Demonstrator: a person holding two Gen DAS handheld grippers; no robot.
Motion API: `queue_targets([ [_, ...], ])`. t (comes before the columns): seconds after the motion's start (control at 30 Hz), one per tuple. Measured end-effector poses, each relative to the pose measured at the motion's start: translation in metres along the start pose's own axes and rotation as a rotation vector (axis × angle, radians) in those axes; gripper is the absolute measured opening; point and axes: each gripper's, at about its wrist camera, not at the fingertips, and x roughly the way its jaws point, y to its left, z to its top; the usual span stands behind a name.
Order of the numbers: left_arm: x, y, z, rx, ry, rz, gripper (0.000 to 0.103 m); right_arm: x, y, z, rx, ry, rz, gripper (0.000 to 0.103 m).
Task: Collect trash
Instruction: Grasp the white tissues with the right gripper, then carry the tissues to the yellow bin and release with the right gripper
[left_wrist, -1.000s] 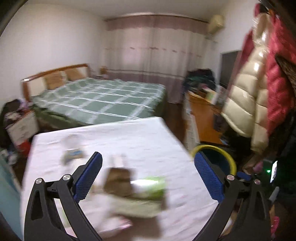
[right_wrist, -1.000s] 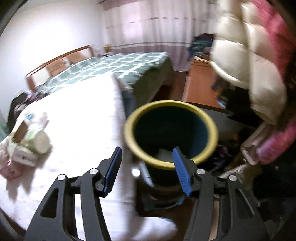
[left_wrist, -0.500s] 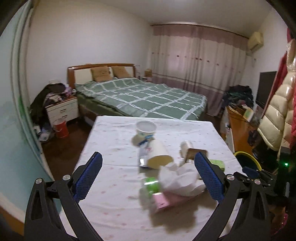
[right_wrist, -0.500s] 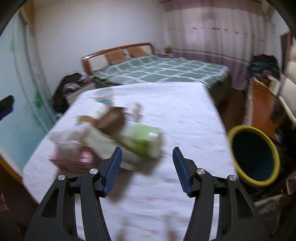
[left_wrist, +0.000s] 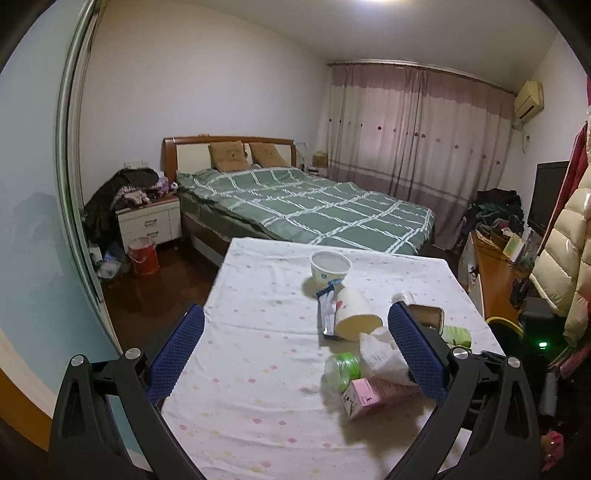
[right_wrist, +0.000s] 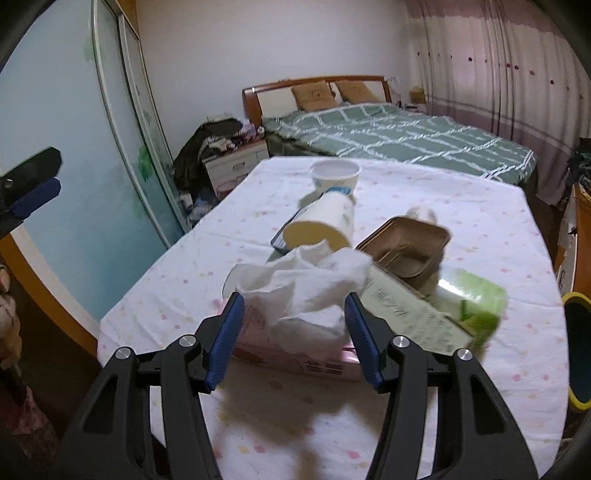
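Observation:
A heap of trash lies on the white dotted tablecloth (left_wrist: 258, 332). It holds a crumpled white tissue (right_wrist: 299, 280), a pink carton (left_wrist: 369, 397), a paper cup on its side (right_wrist: 321, 225), a white bowl (right_wrist: 334, 175), a brown tray (right_wrist: 406, 247), a green packet (right_wrist: 480, 306) and a green-capped bottle (left_wrist: 341, 369). My right gripper (right_wrist: 293, 339) is open, its pads on either side of the tissue and apart from it. My left gripper (left_wrist: 295, 354) is open and empty above the table's near left part. The yellow-rimmed bin (right_wrist: 578, 350) stands past the table's right edge.
A green checked bed (left_wrist: 303, 206) stands beyond the table. A white nightstand (left_wrist: 147, 221) piled with clothes and a red bucket (left_wrist: 144, 251) are at the left. An orange desk (left_wrist: 495, 273) and hanging coats (left_wrist: 561, 254) are at the right.
Both grippers swung left from the bin side to face the table. The right gripper came close to the tissue, which now sits between its pads. Both stayed open.

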Motion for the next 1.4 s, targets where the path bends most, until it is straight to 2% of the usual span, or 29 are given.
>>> queue_targets([
  [0.07, 0.004, 0.000, -0.003, -0.005, 0.010, -0.006, 0.098, 0.008, 0.001, -0.003, 0.000, 0.025, -0.012, 0.048],
  [0.13, 0.007, 0.000, -0.006, -0.008, 0.019, -0.012, 0.098, 0.016, 0.002, -0.004, 0.005, 0.047, -0.015, 0.032],
  [0.23, 0.013, 0.000, -0.009, -0.011, 0.029, -0.017, 0.098, 0.015, 0.000, -0.007, 0.010, 0.046, -0.007, 0.016],
  [0.57, 0.024, -0.005, -0.016, -0.010, 0.056, -0.031, 0.098, -0.029, -0.011, 0.004, 0.050, -0.044, 0.075, 0.012],
  [0.67, 0.028, -0.010, -0.019, -0.002, 0.066, -0.043, 0.098, -0.055, -0.025, 0.014, 0.068, -0.107, 0.056, 0.012],
  [0.8, 0.039, -0.019, -0.027, 0.017, 0.086, -0.082, 0.098, -0.089, -0.053, 0.025, 0.100, -0.189, -0.027, 0.012],
  [0.97, 0.060, -0.034, -0.046, 0.053, 0.139, -0.196, 0.098, -0.116, -0.124, 0.017, 0.207, -0.220, -0.226, 0.012],
  [1.1, 0.075, -0.048, -0.063, 0.075, 0.189, -0.254, 0.098, -0.124, -0.201, -0.006, 0.338, -0.177, -0.418, 0.012],
  [1.23, 0.087, -0.067, -0.082, 0.120, 0.236, -0.319, 0.098, -0.125, -0.269, -0.032, 0.443, -0.118, -0.560, 0.013],
  [1.3, 0.091, -0.075, -0.089, 0.136, 0.255, -0.342, 0.098, -0.118, -0.300, -0.045, 0.484, -0.073, -0.614, 0.013],
  [1.4, 0.100, -0.087, -0.103, 0.163, 0.291, -0.352, 0.098, -0.102, -0.336, -0.061, 0.535, -0.012, -0.649, 0.013],
])
